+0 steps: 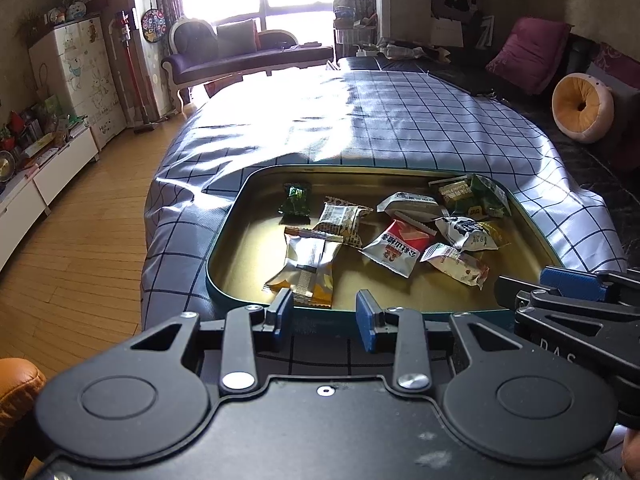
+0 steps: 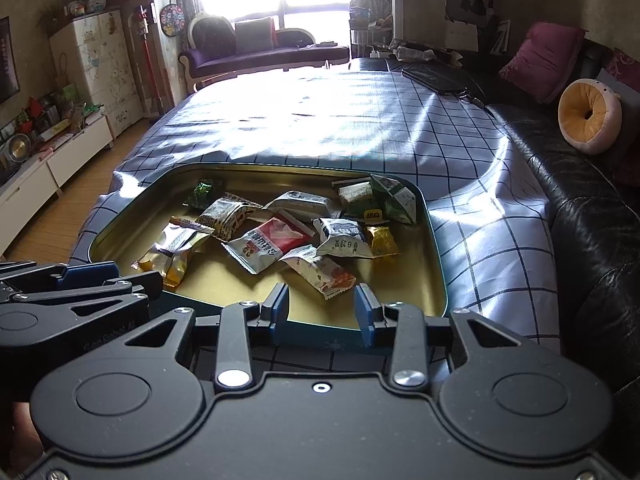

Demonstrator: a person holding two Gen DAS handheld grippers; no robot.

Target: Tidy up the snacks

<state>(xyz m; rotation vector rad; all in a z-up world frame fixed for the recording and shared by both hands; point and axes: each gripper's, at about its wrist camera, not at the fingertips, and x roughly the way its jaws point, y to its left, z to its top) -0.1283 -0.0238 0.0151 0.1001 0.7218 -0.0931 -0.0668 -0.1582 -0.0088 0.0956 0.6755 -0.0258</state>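
Observation:
A gold metal tin with a teal rim lies on the checked tablecloth and holds several wrapped snacks. Among them are a red and white packet, a silver and yellow packet, a small green packet and a black and white packet. My left gripper is open and empty at the tin's near rim. My right gripper is open and empty at the near rim, beside the left one.
The table with the checked cloth stretches beyond the tin. A black leather sofa with cushions runs along the right. A white low cabinet and wooden floor are on the left. The right gripper shows at the left view's right edge.

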